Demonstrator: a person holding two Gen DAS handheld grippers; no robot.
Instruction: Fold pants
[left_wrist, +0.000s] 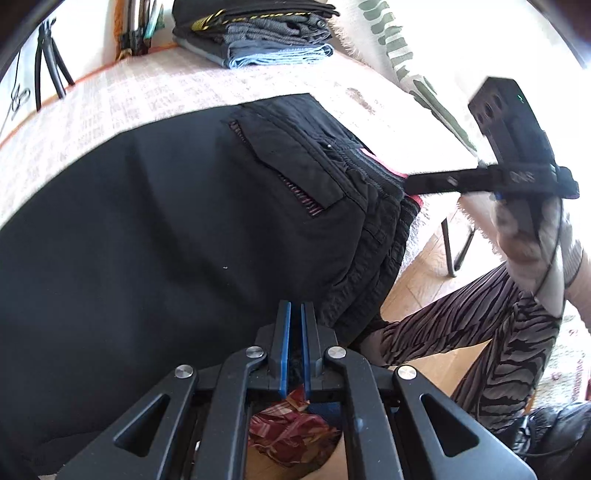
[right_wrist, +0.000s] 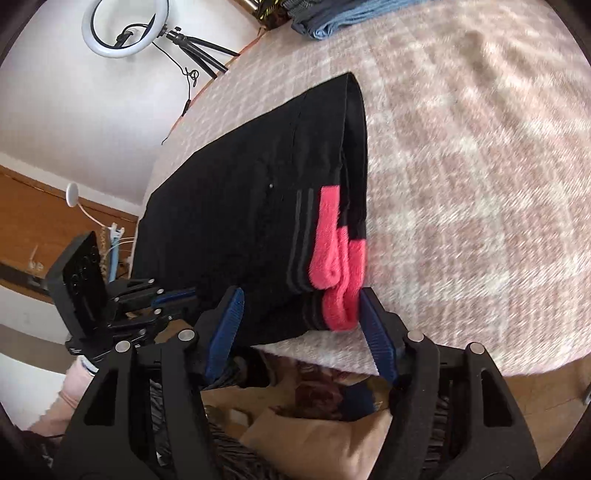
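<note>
a: black pants (left_wrist: 155, 206) lie on the blanketed bed (right_wrist: 461, 166). left gripper (left_wrist: 295, 314) is pinched on the near edge; right gripper (right_wrist: 299, 314) gapes around the pink-lined waistband (right_wrist: 332, 240).
b: mid-fold, i'd guess. right closes next, then both lift.

Home bedroom; blanket-covered bed (right_wrist: 461, 166); stacked folded clothes (left_wrist: 255, 33); ring light (right_wrist: 122, 27).

No text could be read with certainty. Far ahead of the left tongs, a stack of folded clothes (left_wrist: 255, 33) carried a black waistband (left_wrist: 218, 18) with yellow lettering, too small and curved to make out. On the body of the right gripper (left_wrist: 517, 173), off to the right of the left tongs, faint pale marks stayed illegible.
</note>
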